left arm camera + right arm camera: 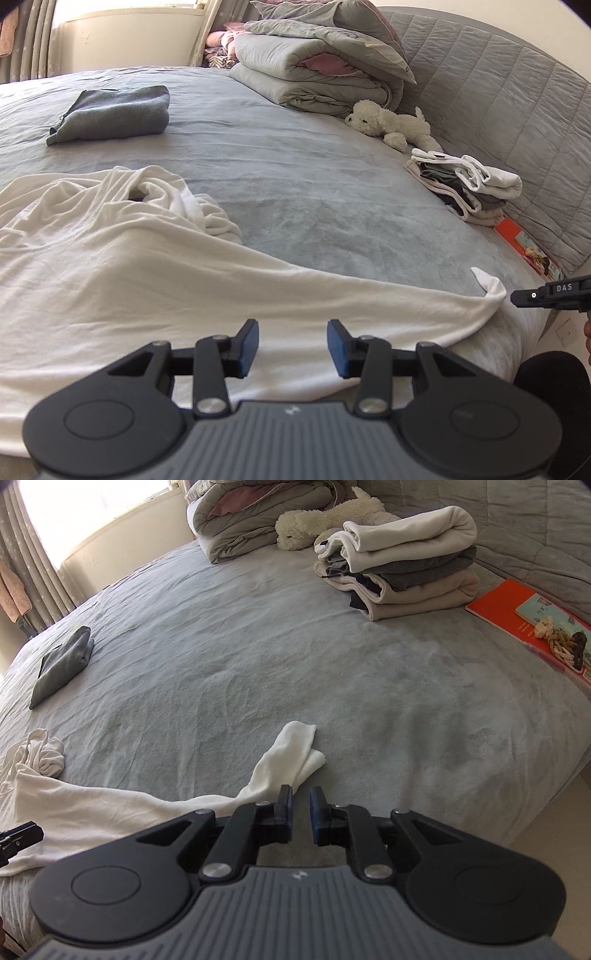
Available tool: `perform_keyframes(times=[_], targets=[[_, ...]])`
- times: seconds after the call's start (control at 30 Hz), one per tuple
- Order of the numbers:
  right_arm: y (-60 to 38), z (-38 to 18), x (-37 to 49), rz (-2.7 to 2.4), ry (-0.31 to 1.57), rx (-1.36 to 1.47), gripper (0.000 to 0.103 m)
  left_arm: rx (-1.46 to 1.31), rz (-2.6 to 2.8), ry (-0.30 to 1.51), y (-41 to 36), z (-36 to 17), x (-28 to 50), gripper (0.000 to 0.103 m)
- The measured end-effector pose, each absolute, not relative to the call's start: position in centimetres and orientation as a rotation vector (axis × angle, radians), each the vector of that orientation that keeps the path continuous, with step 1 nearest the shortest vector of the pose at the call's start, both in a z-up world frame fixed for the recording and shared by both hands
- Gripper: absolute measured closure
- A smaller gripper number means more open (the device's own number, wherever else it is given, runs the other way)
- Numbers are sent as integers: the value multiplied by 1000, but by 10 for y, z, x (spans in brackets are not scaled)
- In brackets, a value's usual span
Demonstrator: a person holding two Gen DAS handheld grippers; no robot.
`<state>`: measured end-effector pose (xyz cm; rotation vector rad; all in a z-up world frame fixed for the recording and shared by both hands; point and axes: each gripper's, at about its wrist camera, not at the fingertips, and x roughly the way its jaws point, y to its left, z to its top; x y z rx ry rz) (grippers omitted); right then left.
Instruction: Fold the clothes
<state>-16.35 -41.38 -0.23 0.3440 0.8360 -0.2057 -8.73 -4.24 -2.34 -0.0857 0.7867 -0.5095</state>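
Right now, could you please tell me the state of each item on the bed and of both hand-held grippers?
White garment: unfolded, spread out, bunched at the far end.
Garment corner: lying just ahead of the right fingers, not gripped.
Grey garment: folded, lying alone.
Clothes stack: folded, piled.
Quilts: folded, stacked.
Left hand-held gripper: open, empty.
Right hand-held gripper: slightly open, empty.

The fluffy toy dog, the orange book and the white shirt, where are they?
toy dog (391, 123), left wrist view, on its body.
orange book (506, 609), right wrist view, on its bare cover.
white shirt (122, 280), left wrist view, on the spread-out middle.
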Motion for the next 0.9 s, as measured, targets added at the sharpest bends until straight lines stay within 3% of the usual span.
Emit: perform_keyframes(times=[0.3, 0.43, 0.9], targets=[[-372, 1, -132, -9, 850, 309, 84, -148, -337, 758, 2, -9, -58, 61], [-338, -1, -108, 77, 857, 287, 67, -159, -295, 747, 18, -2, -47, 61], [-238, -4, -21, 328, 908, 272, 67, -193, -242, 824, 53, -11, -14, 61]])
